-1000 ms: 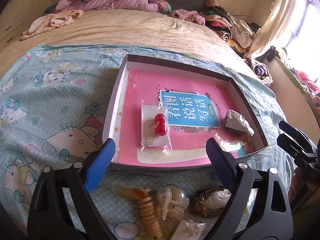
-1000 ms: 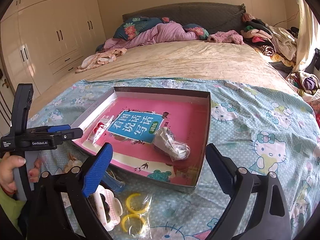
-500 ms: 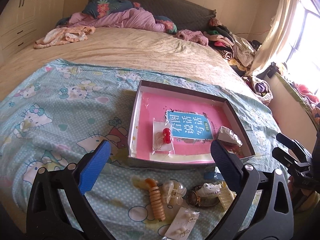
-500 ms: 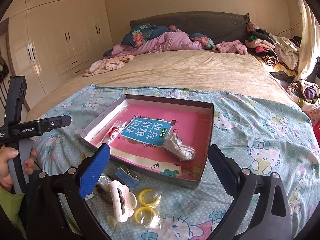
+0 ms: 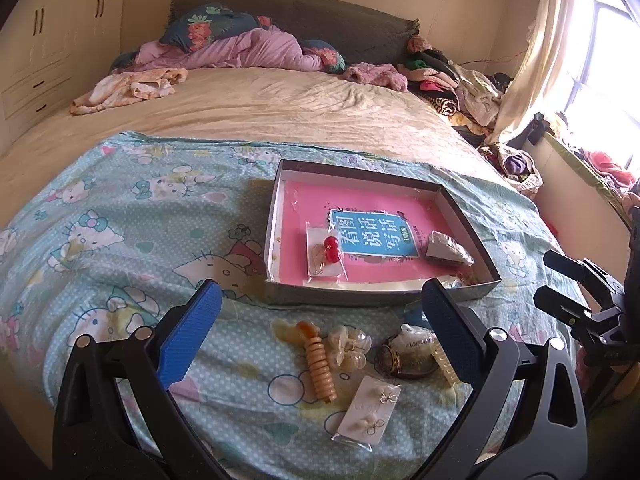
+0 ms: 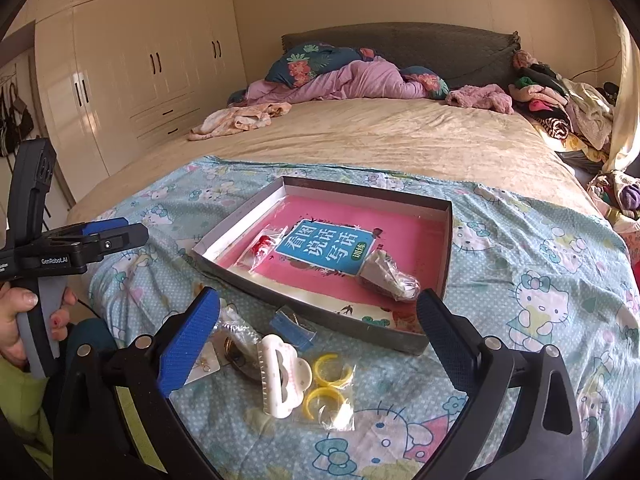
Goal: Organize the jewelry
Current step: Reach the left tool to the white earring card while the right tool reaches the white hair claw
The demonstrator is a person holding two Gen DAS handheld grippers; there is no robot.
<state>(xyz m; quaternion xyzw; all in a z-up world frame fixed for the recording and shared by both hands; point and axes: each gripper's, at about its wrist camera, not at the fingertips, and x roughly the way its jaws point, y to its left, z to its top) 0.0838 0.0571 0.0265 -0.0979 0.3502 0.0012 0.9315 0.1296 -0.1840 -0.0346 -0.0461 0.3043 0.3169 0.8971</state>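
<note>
A shallow grey box (image 5: pixel 460 216) with a pink lining sits on the blue cartoon-cat sheet (image 5: pixel 120 240) spread over the near end of the bed (image 5: pixel 280 112). Inside it, a clear packet of red bead earrings (image 5: pixel 326 254) lies just left of a blue label with white characters (image 5: pixel 370 234), and a crumpled grey-and-clear packet (image 5: pixel 446 249) lies near the box's right wall.

More jewelry waits loose on the sheet, just in front of the box's near wall: an orange ribbed hair clip (image 5: pixel 318 364), a clear flower-shaped claw clip (image 5: pixel 348 346) touching it, a dark bracelet in a wrapper (image 5: pixel 408 354), and a white card of small bow earrings (image 5: pixel 370 410) nearest the camera. From the right wrist view, a white cloud-shaped claw clip (image 6: pixel 282 376) lies beside a bag with two yellow rings (image 6: pixel 330 386), and a small blue packet (image 6: pixel 292 326) lies close to the box wall.

The left gripper (image 5: pixel 320 308) hangs above this loose group with its blue pads spread wide and nothing between them. The right gripper (image 6: pixel 318 312) is likewise spread fully apart, empty, over the cloud clip and rings. A hand (image 6: pixel 20 320) holds the left gripper's handle at the left edge of the right wrist view.

Rumpled purple bedding (image 5: pixel 240 50) and heaped clothes (image 5: pixel 460 88) lie at the far end of the bed, with cream wardrobes (image 6: pixel 140 64) beyond
</note>
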